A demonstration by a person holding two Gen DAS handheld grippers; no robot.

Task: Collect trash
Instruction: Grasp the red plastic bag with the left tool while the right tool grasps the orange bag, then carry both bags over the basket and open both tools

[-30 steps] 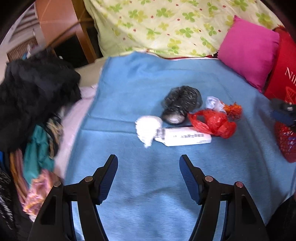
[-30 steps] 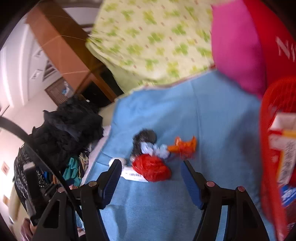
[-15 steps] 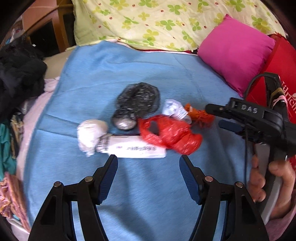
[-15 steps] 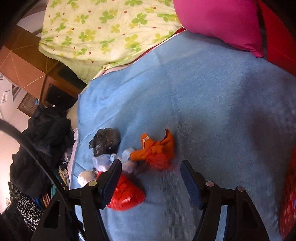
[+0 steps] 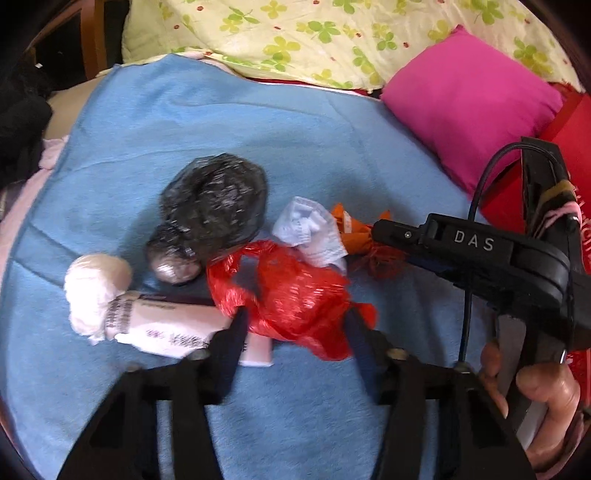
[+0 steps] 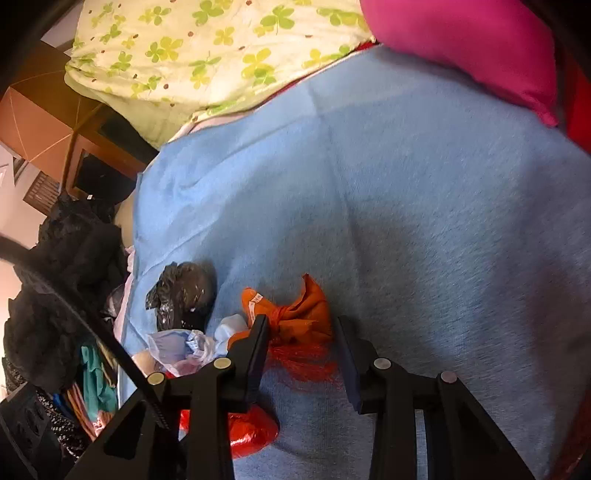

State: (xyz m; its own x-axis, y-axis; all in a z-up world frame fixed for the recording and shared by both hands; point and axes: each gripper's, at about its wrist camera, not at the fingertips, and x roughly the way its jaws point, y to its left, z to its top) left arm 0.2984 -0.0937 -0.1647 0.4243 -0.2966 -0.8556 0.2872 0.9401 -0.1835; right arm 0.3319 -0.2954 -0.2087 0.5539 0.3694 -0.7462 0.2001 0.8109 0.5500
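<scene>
1. The red plastic bag (image 5: 295, 306) lies crumpled in the middle of the trash heap on the blue blanket (image 5: 184, 118) of the bed, and serves as the landmark here.
2. The left gripper (image 5: 293, 323) straddles the bag; its jaws have just been closing and now stand narrow, the fingertips at the bag's two flanks. Whether they already pinch it I cannot tell — the bag has not left the blanket.
3. Just beyond the red bag lies an orange wrapper (image 6: 295, 314) with a red fringe. The right gripper (image 6: 301, 334) has it between its jaws, which have also just been closing; one finger meets the wrapper, the other stands a little apart.
4. Touching the red bag: a white paper scrap (image 5: 310, 230) behind it, a black bag (image 5: 214, 210) to its far left, a white tube (image 5: 166, 328) and a white wad (image 5: 96, 288) on its left.
5. A pink pillow (image 5: 469, 99) and a flowered quilt (image 5: 314, 33) lie well beyond.
6. Progress — early, I judge: all six pieces are on the bed, none collected; two pickups are only starting.
</scene>
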